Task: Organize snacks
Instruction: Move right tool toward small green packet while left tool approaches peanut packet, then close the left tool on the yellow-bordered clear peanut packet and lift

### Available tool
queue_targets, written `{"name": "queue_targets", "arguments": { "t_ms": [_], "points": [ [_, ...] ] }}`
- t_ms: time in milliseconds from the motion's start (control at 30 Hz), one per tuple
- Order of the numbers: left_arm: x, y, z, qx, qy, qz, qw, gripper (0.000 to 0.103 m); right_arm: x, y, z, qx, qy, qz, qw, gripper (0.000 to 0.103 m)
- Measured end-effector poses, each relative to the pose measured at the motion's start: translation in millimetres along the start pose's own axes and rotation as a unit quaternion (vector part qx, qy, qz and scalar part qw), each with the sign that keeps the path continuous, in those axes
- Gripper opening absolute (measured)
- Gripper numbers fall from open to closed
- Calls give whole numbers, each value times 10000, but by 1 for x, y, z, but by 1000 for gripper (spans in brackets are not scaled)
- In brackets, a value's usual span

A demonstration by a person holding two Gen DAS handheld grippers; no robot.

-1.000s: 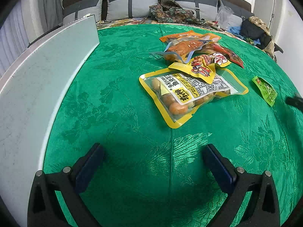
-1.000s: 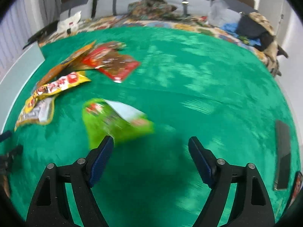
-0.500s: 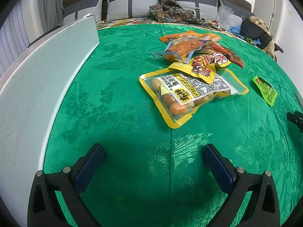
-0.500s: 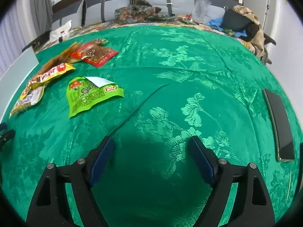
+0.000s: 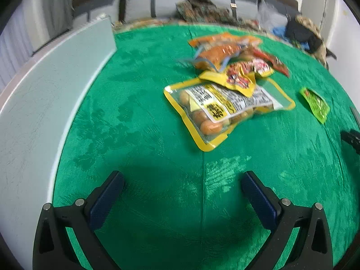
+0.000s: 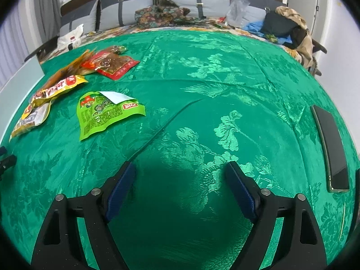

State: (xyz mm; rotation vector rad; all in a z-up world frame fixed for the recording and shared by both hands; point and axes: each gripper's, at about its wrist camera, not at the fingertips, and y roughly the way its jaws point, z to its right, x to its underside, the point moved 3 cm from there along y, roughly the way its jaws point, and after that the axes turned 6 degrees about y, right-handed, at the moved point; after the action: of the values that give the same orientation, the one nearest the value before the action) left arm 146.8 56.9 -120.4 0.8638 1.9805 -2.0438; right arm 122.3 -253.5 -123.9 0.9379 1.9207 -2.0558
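Now that the green pouch [image 6: 105,112] has come to rest flat on the green brocade cloth [image 6: 202,78], ahead and left of the right gripper [image 6: 180,180], both sets of fingers stand released and empty. A second ago that pouch was a blur close to the right fingers, so it looks freshly dropped apart from the other snacks. Ahead and right of the left gripper [image 5: 182,186], whose view has gone slightly smeared, lies the yellow-rimmed pouch of sausages [image 5: 225,110], glossy and lumpy, under crinkled yellow, orange and red packets. A dark phone [image 6: 330,148] lies right of the right fingers.
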Motion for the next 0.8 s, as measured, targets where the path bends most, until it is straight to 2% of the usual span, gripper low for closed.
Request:
{"name": "queue_targets", "arguments": {
  "t_ms": [33,67,133,200,267,367,433,567,700,800],
  "points": [
    [-5,1,1,114,83,-268,9995,102,0,0,0,4,2,1,10000,86],
    [-10,-1,2,264,145,-352,9989,101,0,0,0,7,5,2,10000,86],
    [-22,-10,6,523,321,-243,9978,101,0,0,0,7,3,2,10000,86],
    [-44,-21,16,646,807,-40,9946,101,0,0,0,4,4,1,10000,86],
    [-65,-24,27,707,1302,58,9890,101,0,0,1,6,3,1,10000,86],
    [-88,-11,44,994,1840,-93,9778,101,0,0,1,8,1,1,10000,86],
    [-100,2,52,1012,2067,-181,9730,101,0,0,1,8,1,0,10000,86],
    [-110,23,57,1054,2104,-319,9714,101,0,0,1,9,2,0,10000,86],
    [-115,40,51,1163,1789,-261,9766,101,-1,0,1,6,0,-1,10000,86],
    [-114,47,48,1400,1473,-325,9786,101,0,0,1,7,1,0,10000,86]
  ]
}}
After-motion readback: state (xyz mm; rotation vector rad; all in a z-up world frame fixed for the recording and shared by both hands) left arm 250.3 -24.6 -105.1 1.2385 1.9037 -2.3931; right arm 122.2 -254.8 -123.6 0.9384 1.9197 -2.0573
